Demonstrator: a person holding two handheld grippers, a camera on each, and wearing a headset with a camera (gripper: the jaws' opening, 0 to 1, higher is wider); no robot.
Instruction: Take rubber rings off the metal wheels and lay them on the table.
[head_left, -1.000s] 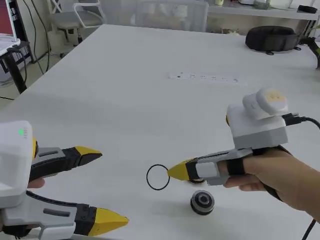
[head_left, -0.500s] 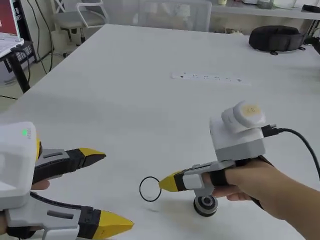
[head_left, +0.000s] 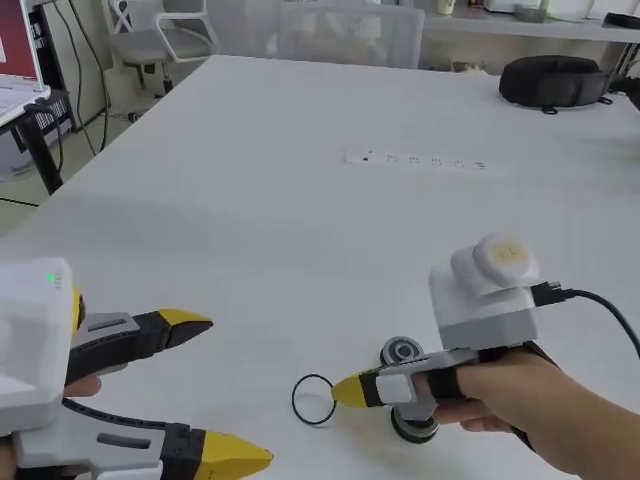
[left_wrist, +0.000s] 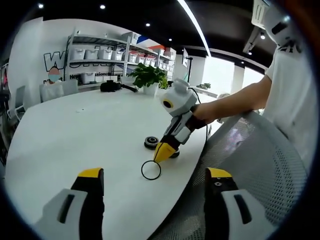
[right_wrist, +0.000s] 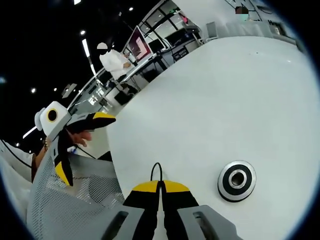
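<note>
The right gripper (head_left: 342, 390) has its jaws pressed together on one edge of the rubber ring (head_left: 294, 399); the ring sits flat at or just above the worktop (head_left: 300, 200), near its front edge and just left of the two wheels; the left gripper (head_left: 235, 390) hovers to the left with its jaws wide apart, gripping nothing.

The likeliest trouble comes at the letting go; a thin, soft ring may cling to one jaw tip and lift away with it, or spring aside and slide toward the worktop's near edge, which the left gripper view shows close by. The right gripper's underside also hangs over the nearer wheel (head_left: 415, 427); a careless pull back could knock it and set it rolling off; the farther wheel (head_left: 400, 351) stands just behind it and could be struck in turn.

Counted: one loose ring; two metal wheels; two grippers. Whether either wheel carries a ring of its own I cannot tell.
</note>
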